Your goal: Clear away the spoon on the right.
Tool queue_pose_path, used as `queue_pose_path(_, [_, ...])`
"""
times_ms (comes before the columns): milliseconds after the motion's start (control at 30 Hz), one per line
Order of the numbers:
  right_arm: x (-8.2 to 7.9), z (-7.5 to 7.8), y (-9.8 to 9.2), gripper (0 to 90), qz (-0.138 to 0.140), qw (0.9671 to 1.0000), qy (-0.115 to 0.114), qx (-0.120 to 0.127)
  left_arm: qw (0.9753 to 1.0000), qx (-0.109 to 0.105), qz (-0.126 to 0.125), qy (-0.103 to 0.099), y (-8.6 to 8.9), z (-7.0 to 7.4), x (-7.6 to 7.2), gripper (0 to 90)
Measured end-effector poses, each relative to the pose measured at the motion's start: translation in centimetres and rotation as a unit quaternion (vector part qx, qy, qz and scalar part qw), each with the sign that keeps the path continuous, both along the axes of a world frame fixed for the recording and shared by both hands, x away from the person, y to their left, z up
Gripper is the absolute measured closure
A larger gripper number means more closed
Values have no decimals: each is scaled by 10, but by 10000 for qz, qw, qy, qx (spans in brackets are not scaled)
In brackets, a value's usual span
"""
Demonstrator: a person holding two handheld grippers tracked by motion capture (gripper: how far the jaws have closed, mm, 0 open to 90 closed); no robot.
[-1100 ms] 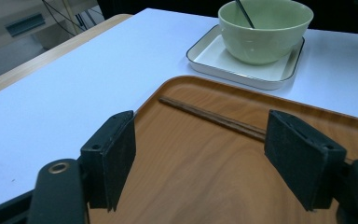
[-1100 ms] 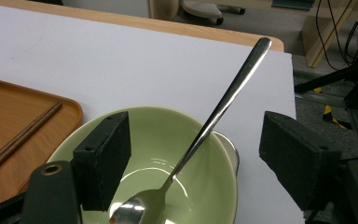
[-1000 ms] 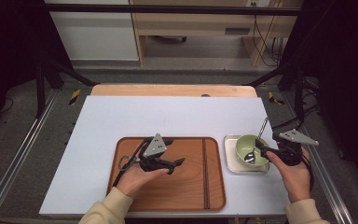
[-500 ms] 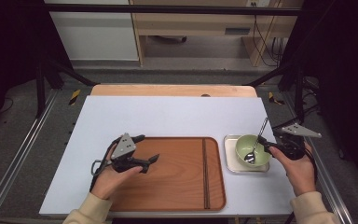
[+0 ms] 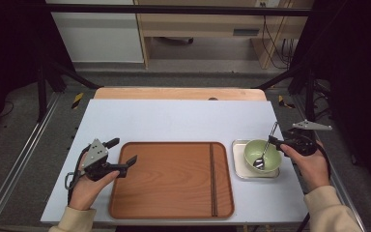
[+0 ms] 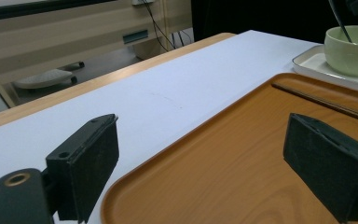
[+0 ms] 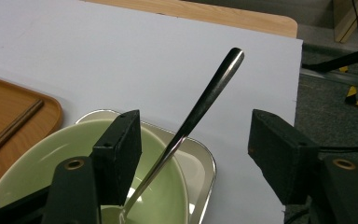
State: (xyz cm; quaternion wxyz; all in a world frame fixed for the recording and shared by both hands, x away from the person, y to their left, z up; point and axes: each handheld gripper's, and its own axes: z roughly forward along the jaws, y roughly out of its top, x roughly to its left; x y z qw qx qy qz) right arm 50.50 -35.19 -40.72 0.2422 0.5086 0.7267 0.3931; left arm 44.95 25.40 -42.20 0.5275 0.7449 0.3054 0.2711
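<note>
A pale green bowl [image 5: 262, 155] stands on a small square plate [image 5: 238, 170] to the right of a wooden tray [image 5: 174, 183]. A metal spoon [image 5: 265, 147] leans in the bowl, handle up and to the right. My right gripper [image 5: 272, 140] is open at the bowl's right rim. In the right gripper view the spoon [image 7: 205, 102] handle rises between the open jaws without touching either, above the bowl [image 7: 42, 158]. My left gripper [image 5: 124, 151] is open over the tray's left edge and holds nothing. Its view shows the tray [image 6: 223, 154] between its jaws.
A pair of dark chopsticks [image 5: 212, 179] lies lengthwise along the tray's right side. The white tabletop [image 5: 183, 121] stretches bare behind the tray. Past its far wooden edge are the floor, black frame legs and cables.
My left gripper has moved left from the middle of the tray to its left edge. The right gripper has drawn back slightly to the right; the spoon stays in the bowl.
</note>
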Motion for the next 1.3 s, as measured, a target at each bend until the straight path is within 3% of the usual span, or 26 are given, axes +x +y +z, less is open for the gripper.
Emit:
queue_pose_path(367, [10,1,-1,383,154,9994,313,-3,9997,-156,174,-98,21,5,-4,95])
queue_pose_path(667, [21,-6,-4,490,208,9984,504,146,9988,-299,370,-121,38,5,-7,95])
queue_pose_path(867, [26,-9,-6,533,232,9981,486,287,9979,-429,470,-137,47,7,-9,96])
queue_pose_path(1300, [32,-12,-3,623,288,9974,517,417,9976,-443,515,-166,53,8,-9,99])
